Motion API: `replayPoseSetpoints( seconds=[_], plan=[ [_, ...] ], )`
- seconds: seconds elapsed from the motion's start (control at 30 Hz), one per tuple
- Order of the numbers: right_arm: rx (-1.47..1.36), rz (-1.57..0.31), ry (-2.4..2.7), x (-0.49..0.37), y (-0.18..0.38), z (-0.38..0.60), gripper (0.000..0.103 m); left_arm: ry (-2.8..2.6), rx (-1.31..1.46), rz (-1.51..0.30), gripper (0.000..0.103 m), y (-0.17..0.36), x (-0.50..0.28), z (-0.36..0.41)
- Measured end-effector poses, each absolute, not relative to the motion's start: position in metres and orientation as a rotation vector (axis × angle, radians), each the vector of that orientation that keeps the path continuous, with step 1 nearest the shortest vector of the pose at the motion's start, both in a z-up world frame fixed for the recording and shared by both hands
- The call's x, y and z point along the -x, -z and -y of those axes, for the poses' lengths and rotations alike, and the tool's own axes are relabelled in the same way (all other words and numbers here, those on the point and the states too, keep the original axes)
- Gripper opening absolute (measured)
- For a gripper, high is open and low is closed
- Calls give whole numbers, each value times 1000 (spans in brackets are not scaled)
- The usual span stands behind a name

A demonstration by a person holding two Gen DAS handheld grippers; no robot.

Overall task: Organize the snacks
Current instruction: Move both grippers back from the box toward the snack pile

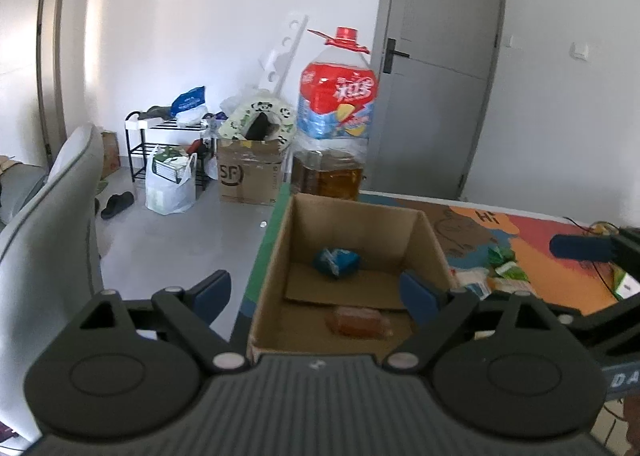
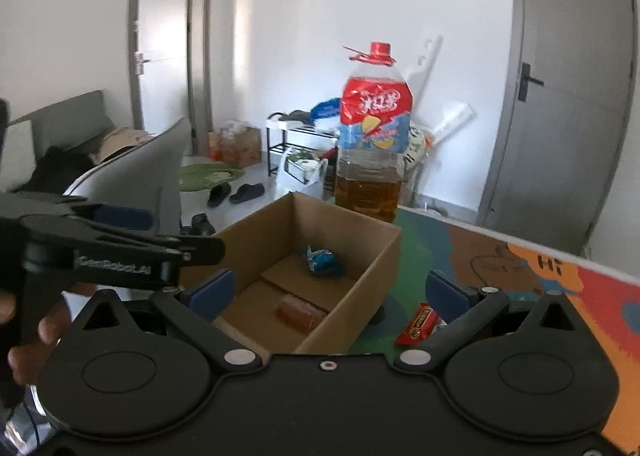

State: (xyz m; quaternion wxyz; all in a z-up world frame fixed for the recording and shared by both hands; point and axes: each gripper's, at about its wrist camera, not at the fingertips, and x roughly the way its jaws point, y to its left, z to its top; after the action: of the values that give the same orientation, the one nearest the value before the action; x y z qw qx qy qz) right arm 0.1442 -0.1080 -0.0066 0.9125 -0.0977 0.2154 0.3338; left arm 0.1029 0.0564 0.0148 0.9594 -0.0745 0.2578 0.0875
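Blue-padded fingers (image 1: 212,290) of the left gripper (image 1: 320,288) stand spread wide with nothing between them, poised over the near edge of an open cardboard box (image 1: 434,252); one finger hangs outside the box's left wall, the other just inside its right wall. Fingers (image 2: 444,290) of the right gripper (image 2: 328,290) are likewise splayed and empty, straddling the box's near right corner. Inside the box lie two snacks, well apart: a crumpled blue packet (image 1: 335,261) toward the far wall and an orange-brown packet in clear wrap (image 1: 358,321) close to the near wall. A red wrapped snack bar (image 2: 419,324) lies on the table just beside the box, near the right gripper's right finger. More snacks, green-and-white packets (image 1: 505,264), sit in a loose cluster on the colourful cartoon-printed tabletop (image 1: 520,228) to the right of the box. A large oil bottle (image 1: 335,124) with a red cap stands upright behind the box at the table's far edge. A person's hand (image 2: 28,332) grips the left gripper's handle at the left of the right wrist view. A grey chair (image 1: 48,240) stands beside the table, and a grey door (image 1: 440,68) is closed behind.
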Motion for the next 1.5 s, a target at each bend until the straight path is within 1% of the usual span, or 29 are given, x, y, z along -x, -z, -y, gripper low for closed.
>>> replayPoseSetpoints(
  seconds=[0.2, 0.53, 0.93, 1.2, 1.37, 1.47, 1.5],
  plan=[
    [166, -517, -683, -135, 8, 134, 103, -148, 132, -524, 91, -12, -88, -40],
    [226, -491, -666, -120, 10, 166, 103, -92, 126, -520, 91, -6, -76, -7],
    [36, -533, -630, -134, 26, 218, 103, -26, 162, -532, 91, 9, -74, 25],
    [-5, -523, -626, -129, 37, 235, 103, 17, 201, -525, 90, 25, -79, 48],
    [-24, -535, -585, -133, 48, 247, 103, 47, 205, -535, 87, 35, -83, 63],
    [-47, -546, -568, -139, 57, 256, 103, 58, 206, -541, 81, 40, -88, 70],
    [-55, -553, -564, -141, 60, 258, 103, 58, 207, -550, 76, 43, -90, 72]
  ],
)
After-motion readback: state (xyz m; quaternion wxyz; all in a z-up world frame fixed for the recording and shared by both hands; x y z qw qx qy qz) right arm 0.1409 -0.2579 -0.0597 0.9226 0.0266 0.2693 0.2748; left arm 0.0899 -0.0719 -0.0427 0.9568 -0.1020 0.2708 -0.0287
